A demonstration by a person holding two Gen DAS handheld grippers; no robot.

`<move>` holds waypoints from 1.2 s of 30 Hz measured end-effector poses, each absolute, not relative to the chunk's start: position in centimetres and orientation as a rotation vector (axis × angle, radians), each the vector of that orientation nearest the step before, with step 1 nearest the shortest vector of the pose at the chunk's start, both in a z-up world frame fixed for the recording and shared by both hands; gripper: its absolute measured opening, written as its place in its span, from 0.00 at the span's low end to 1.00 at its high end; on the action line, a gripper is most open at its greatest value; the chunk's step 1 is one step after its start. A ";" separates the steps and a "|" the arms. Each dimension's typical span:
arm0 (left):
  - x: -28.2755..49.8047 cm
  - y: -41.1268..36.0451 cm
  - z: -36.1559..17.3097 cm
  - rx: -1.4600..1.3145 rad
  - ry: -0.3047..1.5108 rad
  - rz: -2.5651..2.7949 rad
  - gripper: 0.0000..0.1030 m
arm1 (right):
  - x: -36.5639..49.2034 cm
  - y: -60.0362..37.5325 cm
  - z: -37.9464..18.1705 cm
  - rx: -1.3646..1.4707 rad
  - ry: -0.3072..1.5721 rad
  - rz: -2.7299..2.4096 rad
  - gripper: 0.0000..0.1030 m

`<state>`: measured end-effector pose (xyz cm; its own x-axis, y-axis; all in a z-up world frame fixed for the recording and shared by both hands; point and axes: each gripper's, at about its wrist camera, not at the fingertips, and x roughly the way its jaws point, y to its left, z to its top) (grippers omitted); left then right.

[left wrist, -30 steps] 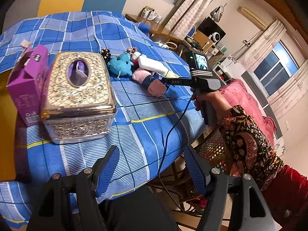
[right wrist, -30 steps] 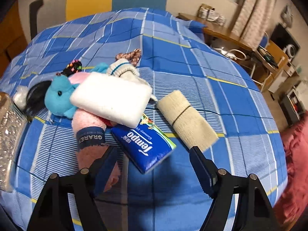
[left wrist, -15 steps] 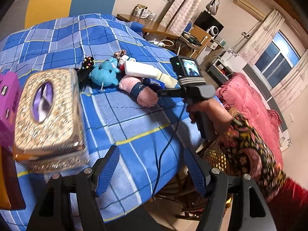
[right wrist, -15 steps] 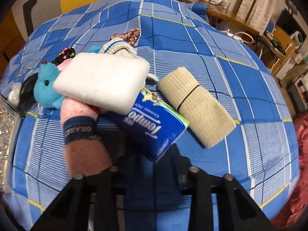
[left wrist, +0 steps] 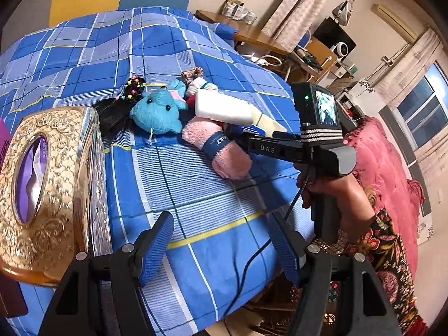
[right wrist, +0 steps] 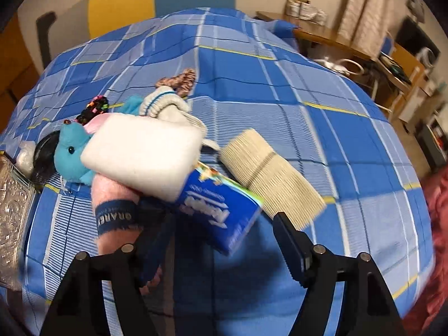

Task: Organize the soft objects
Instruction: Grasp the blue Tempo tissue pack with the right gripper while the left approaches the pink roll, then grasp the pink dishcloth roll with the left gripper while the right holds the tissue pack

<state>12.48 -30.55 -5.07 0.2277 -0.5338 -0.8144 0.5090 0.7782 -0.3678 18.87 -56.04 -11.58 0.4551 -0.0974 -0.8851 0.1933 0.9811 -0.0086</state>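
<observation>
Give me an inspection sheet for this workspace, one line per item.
Surface: blue plaid cloth, wrinkled.
Job's things: blue plush toy, white sponge, pink rolled towel, blue tissue pack, beige bandage roll and sock, piled together.
Clutter: gold tissue box; hair ties.
Grippers: left gripper open, over bare cloth; right gripper jaws opening, tissue pack between them.
Cables: black cable hangs off the cloth's edge.
Surroundings: desk, curtains, windows.
</observation>
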 end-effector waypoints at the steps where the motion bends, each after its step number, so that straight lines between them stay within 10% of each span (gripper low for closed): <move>1: 12.6 -30.6 -5.2 -0.029 1.132 -0.715 0.68 | 19.5 -56.2 -12.0 0.088 1.099 -0.183 0.72; 36: 21.6 -41.9 -14.4 -0.051 1.326 -0.604 0.68 | 17.0 -60.3 -12.8 0.375 1.150 -0.315 0.62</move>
<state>21.56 -41.92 -14.45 0.1133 -0.4396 -0.8910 0.3833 0.8467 -0.3690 17.00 -60.29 -12.75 0.3769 -0.0506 -0.9249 0.4283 0.8949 0.1255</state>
